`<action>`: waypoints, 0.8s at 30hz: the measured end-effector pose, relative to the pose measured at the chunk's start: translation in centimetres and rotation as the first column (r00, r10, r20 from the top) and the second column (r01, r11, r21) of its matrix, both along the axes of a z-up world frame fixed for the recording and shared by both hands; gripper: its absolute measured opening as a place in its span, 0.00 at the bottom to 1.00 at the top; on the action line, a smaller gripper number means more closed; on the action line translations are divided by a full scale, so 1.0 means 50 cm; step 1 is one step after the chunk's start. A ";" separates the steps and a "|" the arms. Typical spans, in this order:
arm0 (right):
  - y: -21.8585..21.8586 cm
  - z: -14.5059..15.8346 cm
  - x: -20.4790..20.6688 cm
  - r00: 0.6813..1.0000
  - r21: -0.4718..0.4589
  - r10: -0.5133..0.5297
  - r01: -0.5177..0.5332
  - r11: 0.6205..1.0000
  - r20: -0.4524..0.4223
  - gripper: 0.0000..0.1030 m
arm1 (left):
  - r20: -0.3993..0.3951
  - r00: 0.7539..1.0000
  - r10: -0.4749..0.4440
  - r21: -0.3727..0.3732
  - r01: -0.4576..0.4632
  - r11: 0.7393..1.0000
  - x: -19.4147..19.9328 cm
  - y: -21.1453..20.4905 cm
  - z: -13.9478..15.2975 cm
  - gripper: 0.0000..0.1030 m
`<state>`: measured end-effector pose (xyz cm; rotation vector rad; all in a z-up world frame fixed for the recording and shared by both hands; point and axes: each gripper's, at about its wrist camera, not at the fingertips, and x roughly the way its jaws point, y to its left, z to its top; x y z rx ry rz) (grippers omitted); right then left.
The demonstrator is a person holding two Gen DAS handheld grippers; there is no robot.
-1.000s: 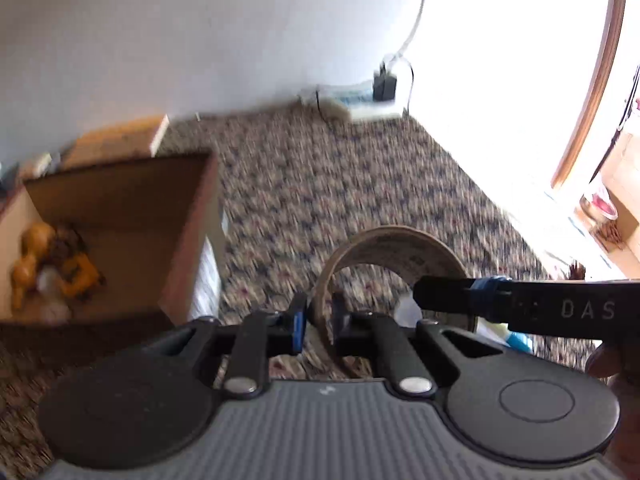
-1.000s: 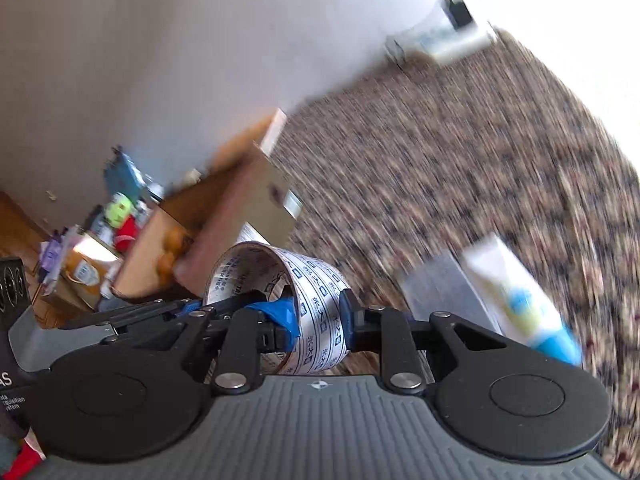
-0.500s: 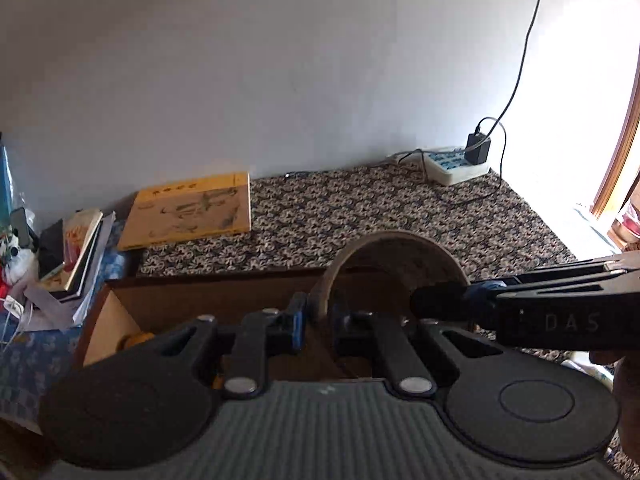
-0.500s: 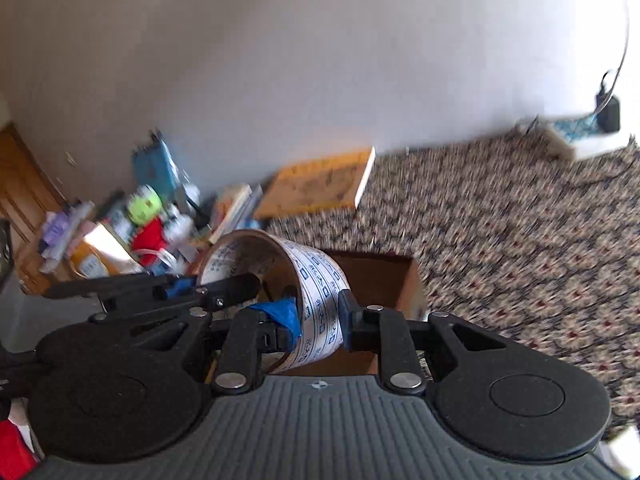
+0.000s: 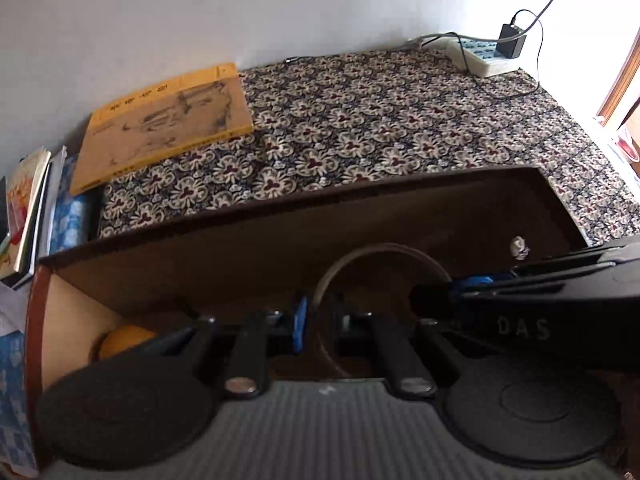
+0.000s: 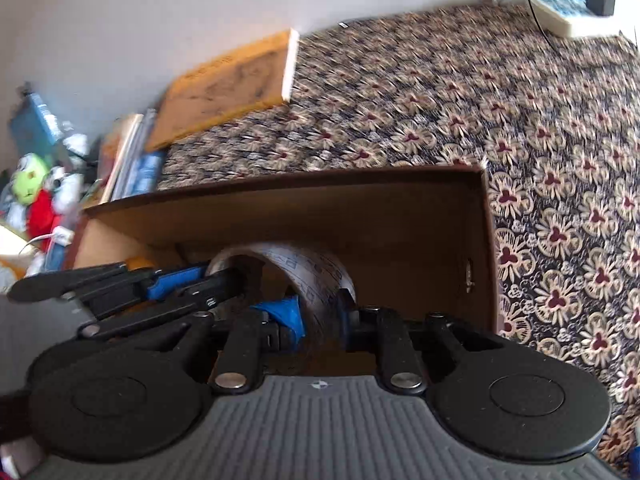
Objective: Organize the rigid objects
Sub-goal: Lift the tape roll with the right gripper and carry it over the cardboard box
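Both jaws pinch the tape roll (image 6: 316,276) over the box (image 6: 400,220); floral carpet (image 5: 400,128), white wall (image 5: 200,12).

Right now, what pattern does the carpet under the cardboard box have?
The carpet has a dark ground with repeating cream flowers and maroon centres; the left wrist view shows it best.

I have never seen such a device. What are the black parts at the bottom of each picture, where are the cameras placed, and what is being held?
The black parts are hand-held two-finger grippers, one in each of a person's hands. Each carries a camera looking forward along its fingers, so one picture comes from the left gripper and one from the right gripper. Both are shut on one roll of tape, each pinching its wall, over an open cardboard box. Something orange lies inside. The box stands on a patterned carpet, with a yellow book and a power strip near the wall.
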<state>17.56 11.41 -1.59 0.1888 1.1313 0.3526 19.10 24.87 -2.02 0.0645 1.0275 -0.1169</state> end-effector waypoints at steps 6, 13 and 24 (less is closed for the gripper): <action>0.015 -0.042 0.010 0.995 0.064 -0.039 0.046 0.997 -0.096 0.00 | -0.011 1.000 0.019 0.054 -0.019 0.998 -0.004 0.025 -0.020 0.04; 0.058 -0.048 0.020 0.998 0.078 0.003 0.001 0.997 -0.055 0.01 | 0.071 0.996 0.051 0.124 -0.060 0.990 -0.033 0.047 0.007 0.19; 0.051 0.038 -0.017 0.989 0.049 0.055 -0.062 0.997 0.135 0.08 | 0.181 0.976 0.119 0.143 -0.145 0.979 -0.101 0.055 0.088 0.59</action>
